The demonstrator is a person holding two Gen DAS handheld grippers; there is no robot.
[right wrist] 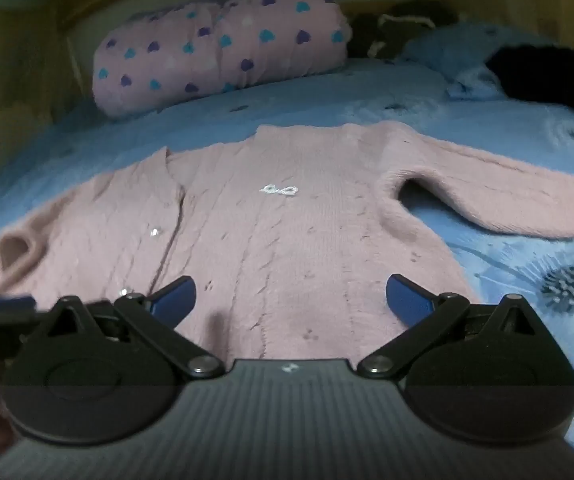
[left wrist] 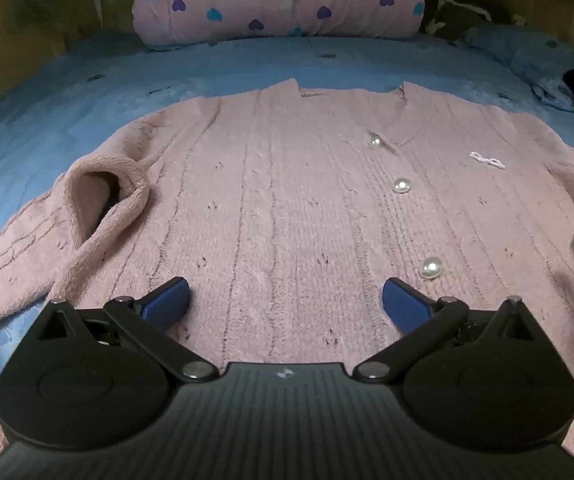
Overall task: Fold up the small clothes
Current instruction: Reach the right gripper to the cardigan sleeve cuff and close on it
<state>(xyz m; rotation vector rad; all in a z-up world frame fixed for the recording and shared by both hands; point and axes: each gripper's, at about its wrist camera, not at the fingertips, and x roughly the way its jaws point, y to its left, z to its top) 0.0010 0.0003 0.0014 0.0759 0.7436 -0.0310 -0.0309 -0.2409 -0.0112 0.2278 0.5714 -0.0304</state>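
Both views are dim, with soft, even indoor light and a cool blue cast. The left wrist view is fairly sharp; small highlights glint on the pearl buttons [left wrist: 401, 186] of the pink cardigan [left wrist: 287, 200]. The right wrist view is smeared by motion blur, and a darker band crosses its lower part. Fisheye distortion bends the bed [right wrist: 507, 128] at the edges, and the corners fall black.

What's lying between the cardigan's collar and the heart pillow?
Only bare blue sheet lies between the cardigan collar and the pillow; both wrist views show it.
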